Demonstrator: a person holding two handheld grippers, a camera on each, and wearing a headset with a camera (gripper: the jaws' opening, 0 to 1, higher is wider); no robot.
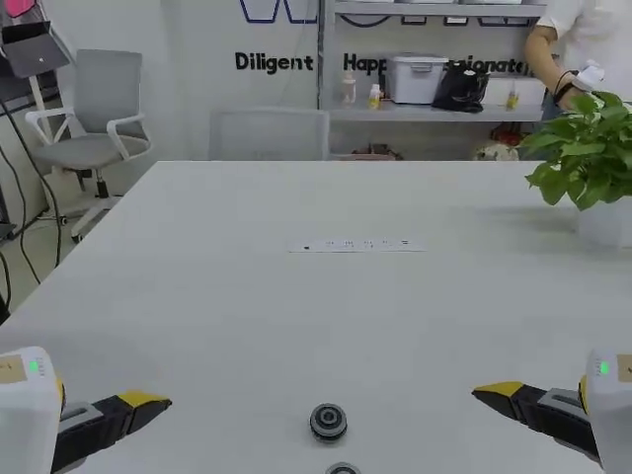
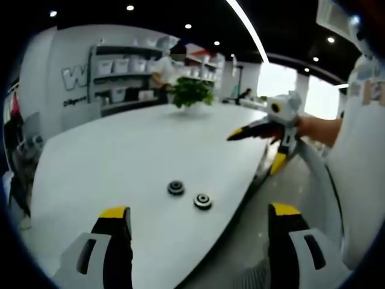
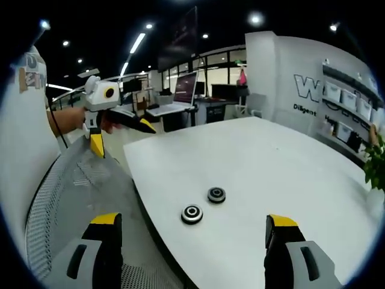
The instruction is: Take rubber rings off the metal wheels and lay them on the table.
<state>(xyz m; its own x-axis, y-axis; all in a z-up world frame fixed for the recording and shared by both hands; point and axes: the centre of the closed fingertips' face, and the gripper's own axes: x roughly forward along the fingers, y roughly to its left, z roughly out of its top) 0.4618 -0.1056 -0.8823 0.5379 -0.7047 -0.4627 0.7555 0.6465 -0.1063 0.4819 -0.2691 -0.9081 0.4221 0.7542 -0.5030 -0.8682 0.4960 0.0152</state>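
Wheels point(image 1: 328, 421) on table point(image 1: 296, 296) — near front edge.

Black jaws tipped in yellow and white bodies are shown on the left gripper point(image 2: 200, 211) and the right gripper point(image 3: 193, 220); ahead of the right gripper's jaws, the nearer wheel point(image 3: 192, 214) and the farther wheel point(image 3: 216, 194) are seen black-rimmed with silvery hubs; the table point(image 1: 296, 306) is plain white.

Head view looks across table point(image 1: 296, 296), gripper views face inward, sharing both wheels point(image 2: 175, 188)

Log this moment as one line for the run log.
left gripper open, empty | right gripper open, empty | far wheel, near wheel on table, untouched | rings appear on
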